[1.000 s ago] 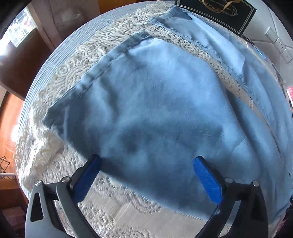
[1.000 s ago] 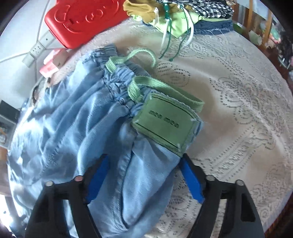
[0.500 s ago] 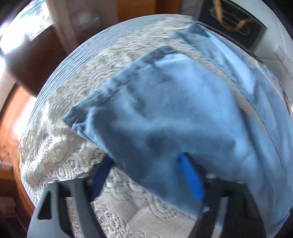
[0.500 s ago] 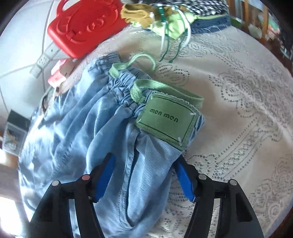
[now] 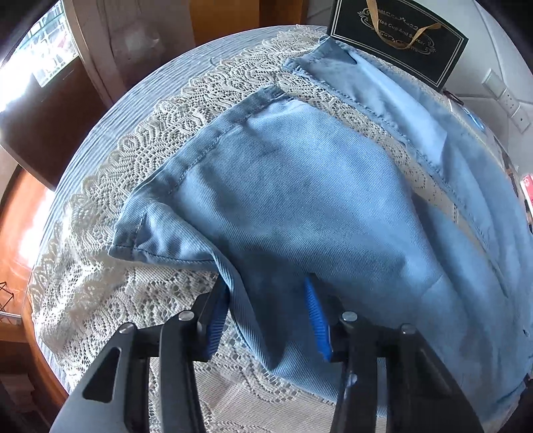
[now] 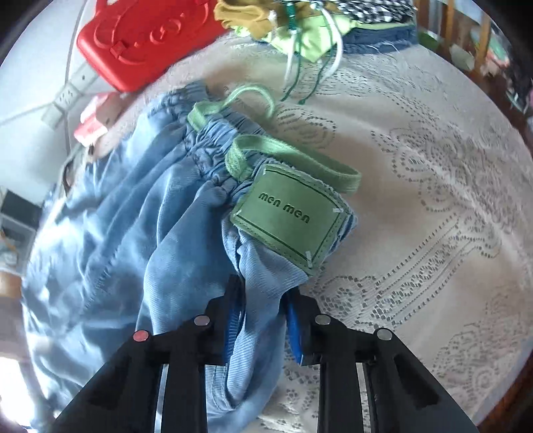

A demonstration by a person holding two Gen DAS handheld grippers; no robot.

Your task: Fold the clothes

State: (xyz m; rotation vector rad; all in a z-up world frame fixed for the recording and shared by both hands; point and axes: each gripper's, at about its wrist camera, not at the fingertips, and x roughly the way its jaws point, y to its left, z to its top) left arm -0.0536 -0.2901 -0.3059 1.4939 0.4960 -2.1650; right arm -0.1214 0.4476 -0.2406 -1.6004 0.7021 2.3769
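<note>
- We see the left tongs (image 5: 266, 319) closed down on a bunched side edge of the near leg of the blue trousers (image 5: 299, 200), close to its hem; blue pads press the cloth from both sides.
- We see the right tongs (image 6: 263, 319) pinched on gathered denim just below the green patch (image 6: 289, 216) at the waistband (image 6: 213, 140).
- The trousers lie along the lace cloth (image 5: 100, 266) on the bench: two legs slightly parted, hems toward one end, elastic waist with green drawstring (image 6: 253, 96) toward the other.
- We judge the fold barely begun: both ends gripped and the fabric puckered at the grips, no layer laid over another yet.
- Left to do, as we read it: lay leg on leg, then bring hem to waist.
- Beyond the waist, at the far edge: red case (image 6: 143, 43), heap of other clothes (image 6: 299, 30). Black card (image 5: 396, 43) stands past the hems.
</note>
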